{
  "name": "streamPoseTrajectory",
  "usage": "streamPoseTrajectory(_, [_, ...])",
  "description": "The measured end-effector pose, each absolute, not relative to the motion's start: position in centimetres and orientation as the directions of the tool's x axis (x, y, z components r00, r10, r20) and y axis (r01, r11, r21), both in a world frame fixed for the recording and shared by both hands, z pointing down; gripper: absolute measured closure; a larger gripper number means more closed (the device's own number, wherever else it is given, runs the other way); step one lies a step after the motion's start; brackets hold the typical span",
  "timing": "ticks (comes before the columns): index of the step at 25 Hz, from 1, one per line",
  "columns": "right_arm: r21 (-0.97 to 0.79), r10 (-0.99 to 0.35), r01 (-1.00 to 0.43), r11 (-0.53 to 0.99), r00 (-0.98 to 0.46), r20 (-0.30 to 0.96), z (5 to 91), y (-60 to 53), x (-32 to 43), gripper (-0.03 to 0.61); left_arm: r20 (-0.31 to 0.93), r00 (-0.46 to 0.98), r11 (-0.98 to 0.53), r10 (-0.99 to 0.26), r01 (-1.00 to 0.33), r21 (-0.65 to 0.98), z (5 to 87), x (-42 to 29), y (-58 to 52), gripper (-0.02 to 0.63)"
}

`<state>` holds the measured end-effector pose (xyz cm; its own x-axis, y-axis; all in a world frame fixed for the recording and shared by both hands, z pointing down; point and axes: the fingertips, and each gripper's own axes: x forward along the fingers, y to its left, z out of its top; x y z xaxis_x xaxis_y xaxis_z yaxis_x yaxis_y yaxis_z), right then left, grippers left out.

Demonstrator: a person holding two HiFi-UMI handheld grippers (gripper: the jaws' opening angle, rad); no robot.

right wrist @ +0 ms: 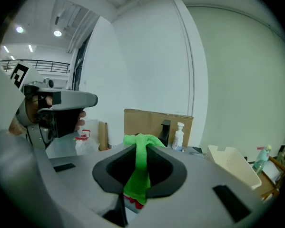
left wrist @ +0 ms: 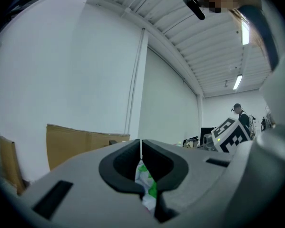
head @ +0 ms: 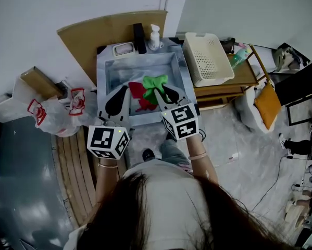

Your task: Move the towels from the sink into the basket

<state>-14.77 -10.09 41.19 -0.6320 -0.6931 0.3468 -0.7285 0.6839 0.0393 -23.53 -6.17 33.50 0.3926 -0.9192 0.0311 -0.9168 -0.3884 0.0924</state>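
Pinching a green towel (right wrist: 138, 175) between the fingers (right wrist: 171, 172) of the right gripper (right wrist: 141, 145), cloth bunched over the tips and hanging down above the front half of the sink (head: 110, 69). Holding the left gripper (left wrist: 141, 144) level over the sink's front left edge, tips pressed together with no cloth seen at them; only a scrap of white and green cloth seen through the gap behind the tips. Lying inside the sink, just beside the green one: a red towel (head: 137, 91). Standing on the sink's rear rim: a black faucet (head: 139, 38) and a soap bottle (head: 154, 36). Sitting just right of the sink: a cream basket (head: 208, 59). Leaning behind the sink: a cardboard sheet (head: 109, 33).
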Motion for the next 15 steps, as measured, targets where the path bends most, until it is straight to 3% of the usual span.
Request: streamPoseTrajectory(15, [0.031, -0.718, -0.746, 0.665, -0.627, 0.303, 39.2, -10.6, -10.3, 0.509, 0.024, 0.447, -0.444, -0.894, -0.893, 0.068, 32.5, -18.2, -8.5, 0.606])
